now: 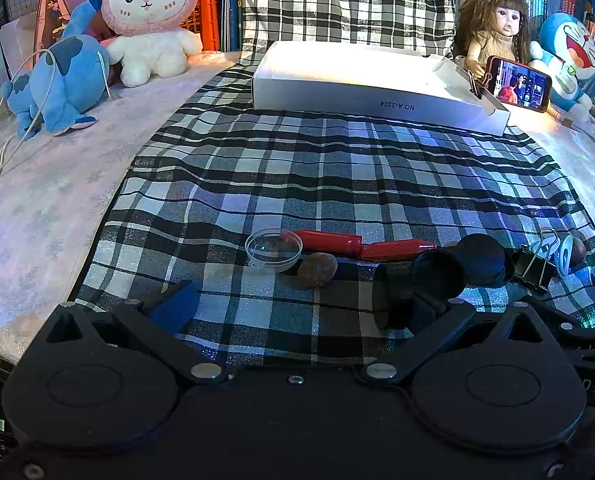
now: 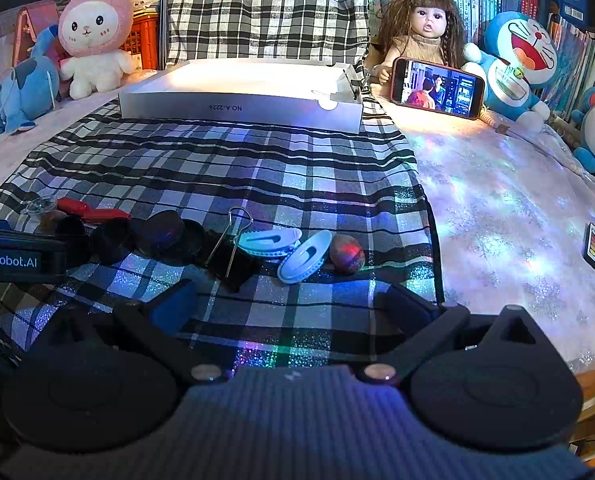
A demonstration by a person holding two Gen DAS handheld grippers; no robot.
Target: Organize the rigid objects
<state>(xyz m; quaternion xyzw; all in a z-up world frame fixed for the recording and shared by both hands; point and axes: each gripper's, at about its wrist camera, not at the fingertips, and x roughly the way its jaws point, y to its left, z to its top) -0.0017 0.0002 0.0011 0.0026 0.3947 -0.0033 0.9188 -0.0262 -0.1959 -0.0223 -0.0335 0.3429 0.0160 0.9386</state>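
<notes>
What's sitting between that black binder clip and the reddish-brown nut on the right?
Two pale blue-white plastic clips lie between the black binder clip and the reddish-brown nut, seen most clearly in the right wrist view.

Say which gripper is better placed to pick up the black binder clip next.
Right. The black binder clip lies just ahead of the right gripper, whose jaws are open; from the left gripper it sits far off to the side.
</notes>
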